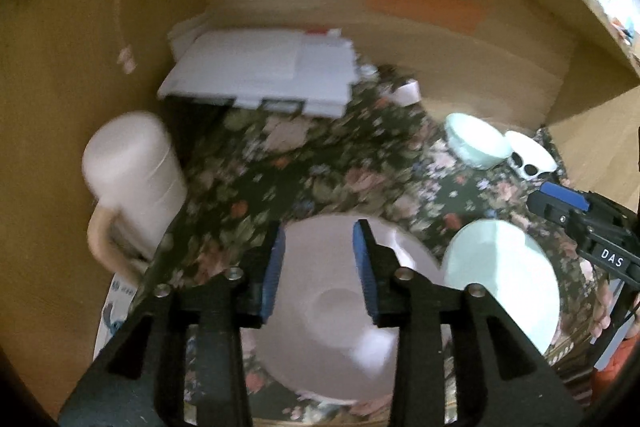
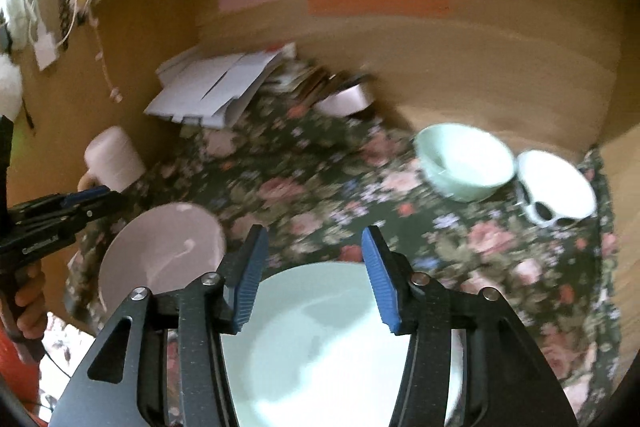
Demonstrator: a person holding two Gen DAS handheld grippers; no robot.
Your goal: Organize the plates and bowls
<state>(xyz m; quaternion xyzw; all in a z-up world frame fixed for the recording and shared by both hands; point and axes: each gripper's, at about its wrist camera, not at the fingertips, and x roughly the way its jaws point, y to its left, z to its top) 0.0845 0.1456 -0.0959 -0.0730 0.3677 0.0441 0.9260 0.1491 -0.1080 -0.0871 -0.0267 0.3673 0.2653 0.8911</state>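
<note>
A pink plate (image 1: 324,311) lies on the floral cloth under my open left gripper (image 1: 318,267); it also shows in the right wrist view (image 2: 160,251). A mint plate (image 2: 328,347) lies beside it, under my open right gripper (image 2: 312,279); it also shows in the left wrist view (image 1: 500,275). Neither gripper holds anything. A mint bowl (image 2: 464,163) and a white bowl with black oval marks (image 2: 556,187) stand side by side at the far right; they also show in the left wrist view, the mint bowl (image 1: 476,141) and the white bowl (image 1: 530,155).
A pink mug (image 1: 132,179) stands upside down at the left. A stack of white papers (image 1: 260,71) lies at the back. A small pink cup (image 2: 344,101) lies near it. Wooden walls (image 2: 440,67) close the back and both sides.
</note>
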